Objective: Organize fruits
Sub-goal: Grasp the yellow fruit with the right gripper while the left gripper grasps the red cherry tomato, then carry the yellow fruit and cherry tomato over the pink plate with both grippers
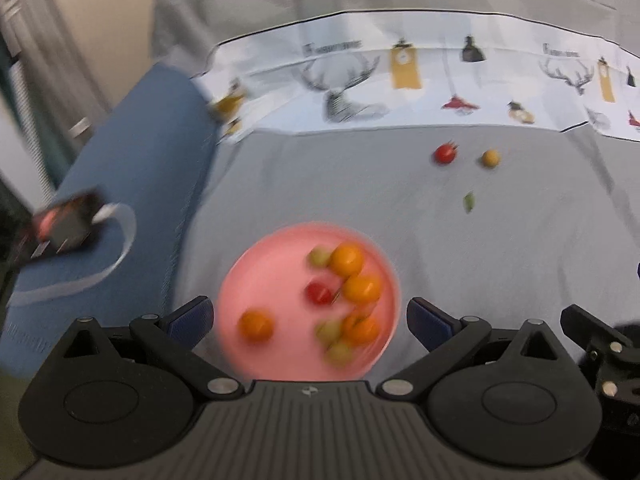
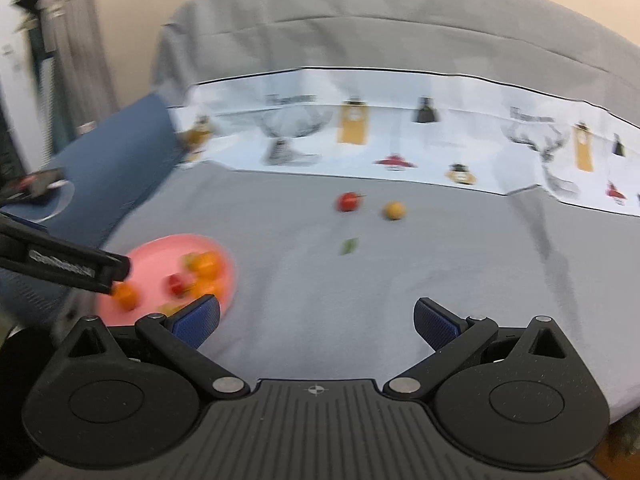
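A pink plate (image 1: 276, 272) on the grey cloth holds several small fruits: orange, red and green ones. My left gripper (image 1: 310, 322) is open and empty, its fingers spread wide above the plate's near side. Farther right on the cloth lie a red fruit (image 1: 445, 153), a small orange fruit (image 1: 490, 158) and a green leaf (image 1: 469, 201). My right gripper (image 2: 316, 322) is open and empty above bare cloth. In its view the plate (image 2: 154, 260) is at the left, the red fruit (image 2: 347, 201), orange fruit (image 2: 394, 211) and leaf (image 2: 349, 246) ahead. The left gripper's finger (image 2: 80, 268) reaches over the plate.
A white printed cloth strip (image 1: 400, 80) runs across the back. A blue mat (image 1: 132, 168) lies left of the grey cloth, with a dark device (image 1: 64, 226) and a white cable on it. A wall and furniture stand at the far left.
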